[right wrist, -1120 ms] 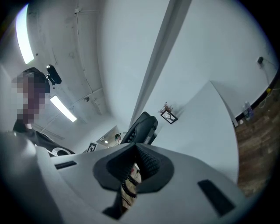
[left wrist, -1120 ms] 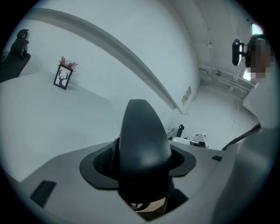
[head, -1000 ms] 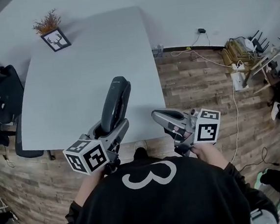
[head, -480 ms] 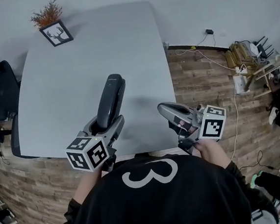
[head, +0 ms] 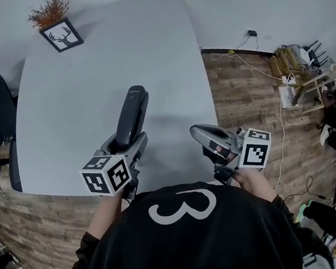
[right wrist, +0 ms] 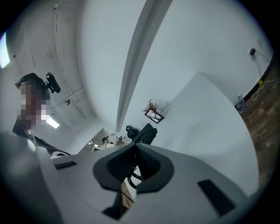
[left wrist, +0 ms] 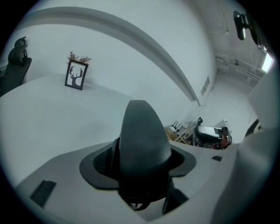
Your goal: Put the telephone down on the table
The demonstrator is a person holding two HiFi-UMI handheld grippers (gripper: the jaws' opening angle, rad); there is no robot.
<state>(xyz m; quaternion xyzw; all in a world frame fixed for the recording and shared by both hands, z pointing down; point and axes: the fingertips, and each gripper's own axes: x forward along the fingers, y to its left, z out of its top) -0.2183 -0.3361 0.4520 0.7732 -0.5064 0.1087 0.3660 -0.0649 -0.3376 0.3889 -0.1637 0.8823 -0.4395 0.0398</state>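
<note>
Head view: from above the person's shoulders, steeply down on pale grey rectangular table (head: 92,79). Left gripper view: low, close over tabletop, facing far end. Right gripper view: same, but rolled sideways. All 3 share black-framed deer-antler picture (head: 61,37), upper left in head view.

Dark grey phone (head: 132,116), pale grey table (head: 80,80), brown plank floor (head: 241,94), black frame (head: 61,38) round a black deer on white, black shirt (head: 190,247) with white 3

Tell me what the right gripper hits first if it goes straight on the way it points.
Probably the black office chair beyond the table: it shows just past the right gripper and its shut jaws. The table top lies alongside that line; depth is unclear, so a graze is possible.
</note>
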